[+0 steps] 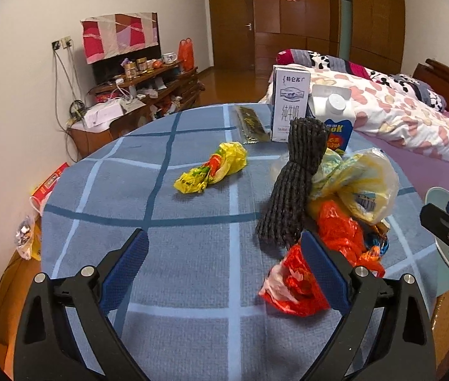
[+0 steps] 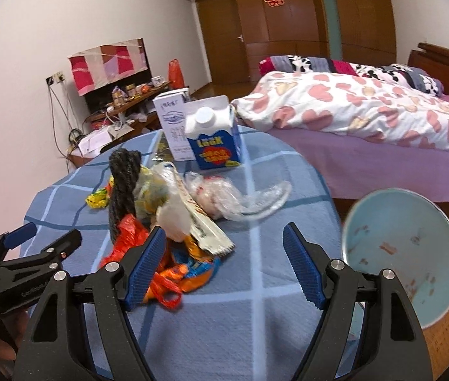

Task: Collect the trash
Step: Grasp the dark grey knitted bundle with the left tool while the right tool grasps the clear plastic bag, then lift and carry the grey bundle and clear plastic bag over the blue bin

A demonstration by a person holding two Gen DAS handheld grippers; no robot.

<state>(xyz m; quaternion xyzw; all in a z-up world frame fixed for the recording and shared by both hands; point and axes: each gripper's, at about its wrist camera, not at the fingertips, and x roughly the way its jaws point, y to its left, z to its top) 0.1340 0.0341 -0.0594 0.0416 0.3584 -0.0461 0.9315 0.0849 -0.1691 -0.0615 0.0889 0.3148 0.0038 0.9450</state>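
**Both grippers closing in on the trash pile**

Left wrist view: the left gripper hangs over the blue checked table, jaws spread wide and empty. The pile of wrappers lies just beside its right finger, with a red wrapper partly hidden behind that finger. A yellow wrapper sits apart, further out. For a clean grab, I would centre the jaws on one loose piece before closing.

Right wrist view: the right gripper is also wide open, holding nothing. The pale blue bin stands beside the table, motion-blurred, its base cut off. What lies underneath the pile cannot be made out.
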